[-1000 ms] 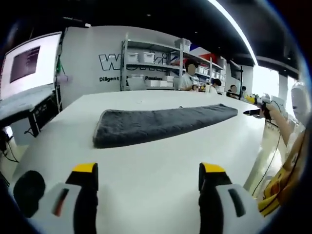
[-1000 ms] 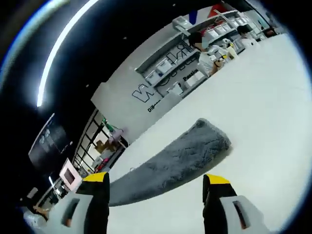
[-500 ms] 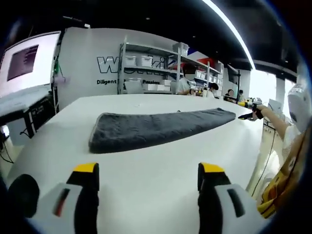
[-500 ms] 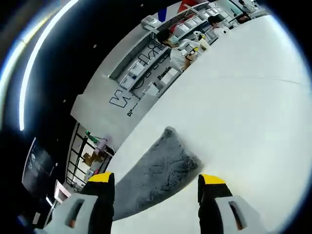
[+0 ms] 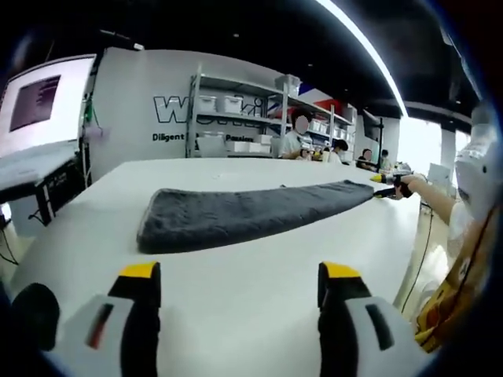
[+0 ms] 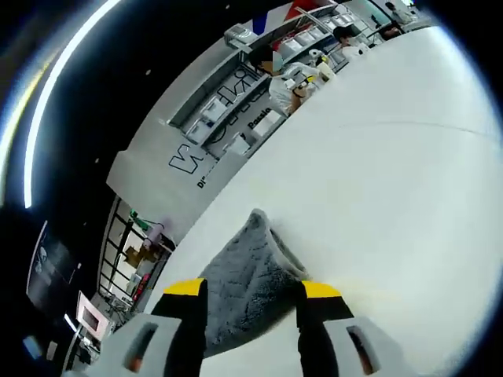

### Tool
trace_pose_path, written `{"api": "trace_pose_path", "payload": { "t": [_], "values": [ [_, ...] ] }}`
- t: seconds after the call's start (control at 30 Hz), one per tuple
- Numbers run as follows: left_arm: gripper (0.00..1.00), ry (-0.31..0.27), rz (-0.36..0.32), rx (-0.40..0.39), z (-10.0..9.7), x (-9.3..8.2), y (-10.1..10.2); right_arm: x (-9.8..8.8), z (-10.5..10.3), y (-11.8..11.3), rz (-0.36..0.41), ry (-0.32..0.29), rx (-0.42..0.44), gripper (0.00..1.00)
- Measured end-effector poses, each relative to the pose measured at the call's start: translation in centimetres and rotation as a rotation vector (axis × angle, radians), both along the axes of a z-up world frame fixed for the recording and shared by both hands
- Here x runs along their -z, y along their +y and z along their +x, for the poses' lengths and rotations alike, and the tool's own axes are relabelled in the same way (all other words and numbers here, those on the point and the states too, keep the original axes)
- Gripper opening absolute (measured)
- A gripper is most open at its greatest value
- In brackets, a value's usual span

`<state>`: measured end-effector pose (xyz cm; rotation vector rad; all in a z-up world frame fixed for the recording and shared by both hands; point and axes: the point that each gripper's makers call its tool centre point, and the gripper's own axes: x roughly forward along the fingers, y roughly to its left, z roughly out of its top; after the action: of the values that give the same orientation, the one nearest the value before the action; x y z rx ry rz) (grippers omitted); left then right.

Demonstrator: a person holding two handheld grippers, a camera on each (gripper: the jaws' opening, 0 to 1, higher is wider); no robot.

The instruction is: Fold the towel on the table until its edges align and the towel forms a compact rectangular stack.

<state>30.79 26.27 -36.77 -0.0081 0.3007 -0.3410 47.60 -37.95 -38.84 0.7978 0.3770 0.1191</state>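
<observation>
Currently, status by item:

Towel position: the grey towel point(image 5: 236, 214) lies as a long folded strip on the white table point(image 5: 236, 298), not yet a compact stack.

Long axis: in the left gripper view the strip runs across the picture, near end at left, far end tapering to the right toward the right gripper point(image 5: 385, 179).

Left gripper: the left gripper point(image 5: 233, 287) sits short of the towel with bare table between; jaws spread wide, nothing between them.

Right gripper: in the right gripper view the right gripper point(image 6: 251, 292) sits at the towel's point(image 6: 247, 279) end, with the cloth between the two jaws. Jaws are narrowed around that end; whether they already pinch it cannot be told.

Nearer hand: the right gripper is at the towel; the left is well apart from it.

Judgement: the coming move is probably a lengthwise fold, carrying the right end along the long axis toward the left end.

Writing: the back wall point(image 5: 141, 94) shows large outlined letters starting "W", partly hidden by shelving point(image 5: 236, 118); beneath, "Diligent" is legible, the rest is not.
</observation>
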Motion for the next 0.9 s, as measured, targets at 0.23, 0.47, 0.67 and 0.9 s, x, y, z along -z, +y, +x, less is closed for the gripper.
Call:
{"api": "trace_pose_path", "payload": {
  "t": [0.23,0.47,0.67,0.9],
  "values": [
    [0.85,0.005,0.0,0.005,0.3,0.2,-0.3,0.6,0.8,-2.5,-0.059,0.0,0.018,0.07],
    [0.85,0.01,0.008,0.021,0.4,0.3,-1.2,0.8,0.7,-6.9,-0.129,0.008,0.111,0.05],
    [0.84,0.019,0.019,0.023,0.4,0.4,-1.6,0.8,-0.6,-12.6,-0.234,0.034,0.237,0.05],
    [0.85,0.022,0.02,0.021,0.1,0.6,-1.7,-1.5,-1.4,-11.3,-0.253,-0.015,0.214,0.04]
  ]
}}
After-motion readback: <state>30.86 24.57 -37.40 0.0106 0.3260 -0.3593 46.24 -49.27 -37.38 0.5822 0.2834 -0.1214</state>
